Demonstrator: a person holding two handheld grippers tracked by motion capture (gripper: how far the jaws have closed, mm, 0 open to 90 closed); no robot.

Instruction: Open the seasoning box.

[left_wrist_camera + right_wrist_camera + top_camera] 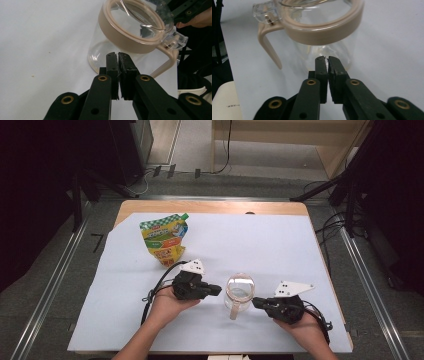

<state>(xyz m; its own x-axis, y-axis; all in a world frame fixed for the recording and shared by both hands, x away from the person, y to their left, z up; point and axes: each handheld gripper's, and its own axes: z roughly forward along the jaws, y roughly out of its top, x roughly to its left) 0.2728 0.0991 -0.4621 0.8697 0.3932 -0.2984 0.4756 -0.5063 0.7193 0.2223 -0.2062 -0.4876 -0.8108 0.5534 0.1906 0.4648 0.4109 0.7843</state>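
Observation:
A clear glass jug [240, 291] with a tan rim and tan handle stands upright on the white sheet, its handle toward the near edge. My left gripper [218, 290] lies just left of it, jaws pressed together with nothing between them. In the left gripper view the left gripper [117, 54] points at the jug [130, 32]. My right gripper [255, 303] sits just right of the jug, shut and empty too. The right gripper [327, 58] faces the jug [322, 27] in its own view, tips just short of the glass.
A yellow and green spouted refill pouch [165, 239] lies at the back left of the white sheet [270, 240]. Wooden table edge [210, 207] borders the far side. Dark stands and cables surround the table on the floor.

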